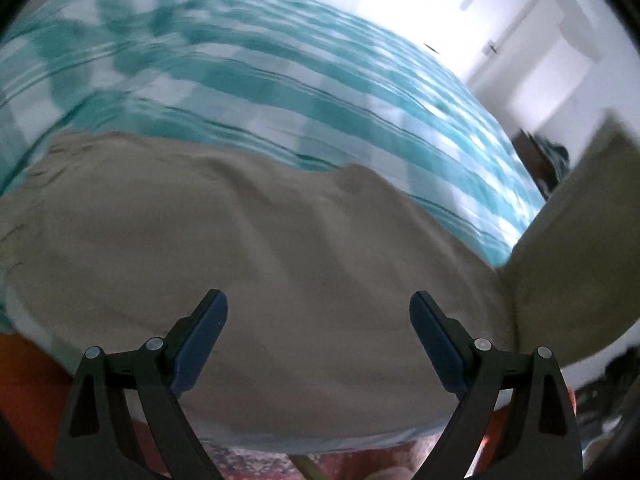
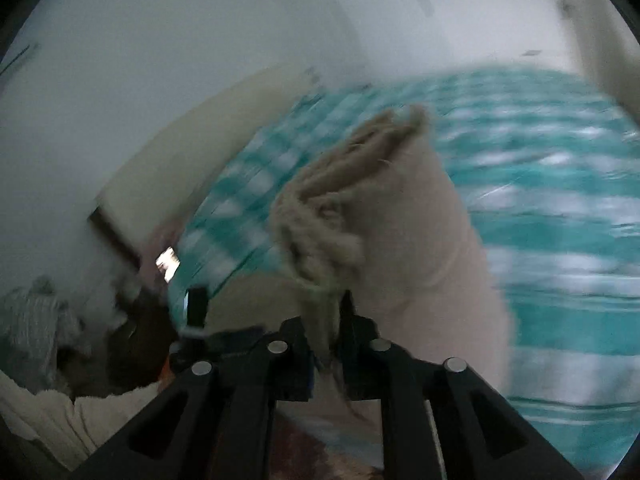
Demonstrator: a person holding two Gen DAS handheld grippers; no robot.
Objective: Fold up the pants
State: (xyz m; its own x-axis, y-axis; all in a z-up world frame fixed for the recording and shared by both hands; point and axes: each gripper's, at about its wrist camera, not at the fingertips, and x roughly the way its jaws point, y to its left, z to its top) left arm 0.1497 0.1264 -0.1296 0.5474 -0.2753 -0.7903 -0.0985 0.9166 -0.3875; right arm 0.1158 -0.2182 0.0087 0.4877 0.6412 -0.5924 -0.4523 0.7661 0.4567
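Observation:
Beige pants [image 1: 248,264] lie spread on a bed with a teal-and-white striped cover [image 1: 280,92]. My left gripper [image 1: 318,320] is open just above the pants near the bed's front edge, holding nothing. A lifted part of the pants [image 1: 576,248] rises at the right of the left wrist view. My right gripper [image 2: 326,316] is shut on the pants [image 2: 400,208] at a bunched, frayed end and holds that part up above the bed. The picture is blurred by motion.
The bed cover [image 2: 560,208] fills the right of the right wrist view. A pale headboard or pillow [image 2: 208,140] stands by the white wall. Clothes and dark clutter [image 2: 48,320] lie on the floor to the left. A patterned rug [image 1: 256,460] lies below the bed edge.

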